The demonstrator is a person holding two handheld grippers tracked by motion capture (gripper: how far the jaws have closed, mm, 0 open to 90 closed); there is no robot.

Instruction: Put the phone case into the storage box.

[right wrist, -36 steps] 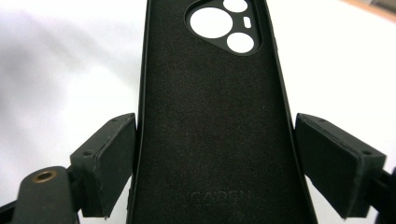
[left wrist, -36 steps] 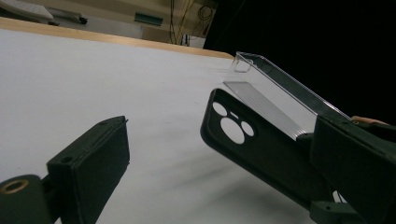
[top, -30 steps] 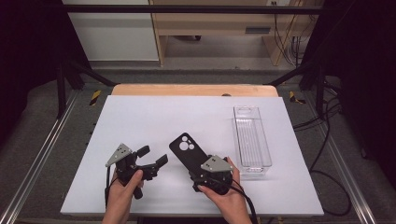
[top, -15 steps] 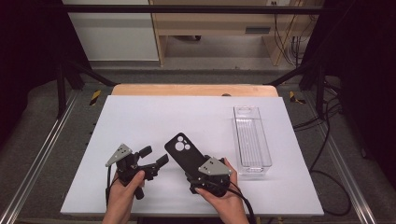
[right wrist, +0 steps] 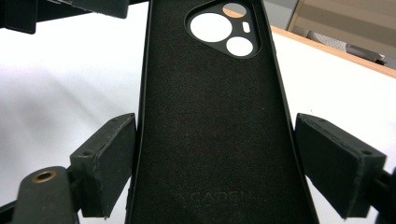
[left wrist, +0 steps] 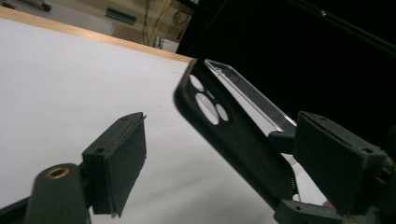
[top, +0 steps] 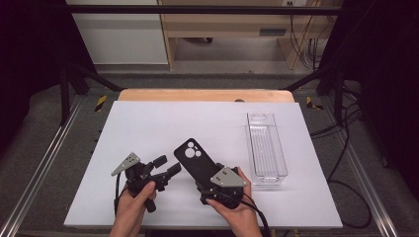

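Observation:
A black phone case [top: 195, 160] with round camera cut-outs is held tilted above the white table top [top: 148, 123]. My right gripper [top: 207, 185] is shut on its lower end. In the right gripper view both pads [right wrist: 112, 163] press the case [right wrist: 210, 93] by its long edges, its inner side toward the camera. My left gripper [top: 167, 167] sits just left of the case with its jaws open. They have just been closing a little and press on nothing. In the left gripper view the case [left wrist: 224, 126] slants just beyond the jaw tips, and the pads [left wrist: 121, 163] stand apart from it.
A clear, long plastic tray [top: 267, 145] lies on the right side of the table top, a short way from my right hand. A wooden board edge [top: 205, 95] runs along the back. Black frame rails and cables flank the table.
The case's top end has swung slightly to the left in the right gripper. The left gripper's jaws have narrowed a little. Both hands stay where they were.

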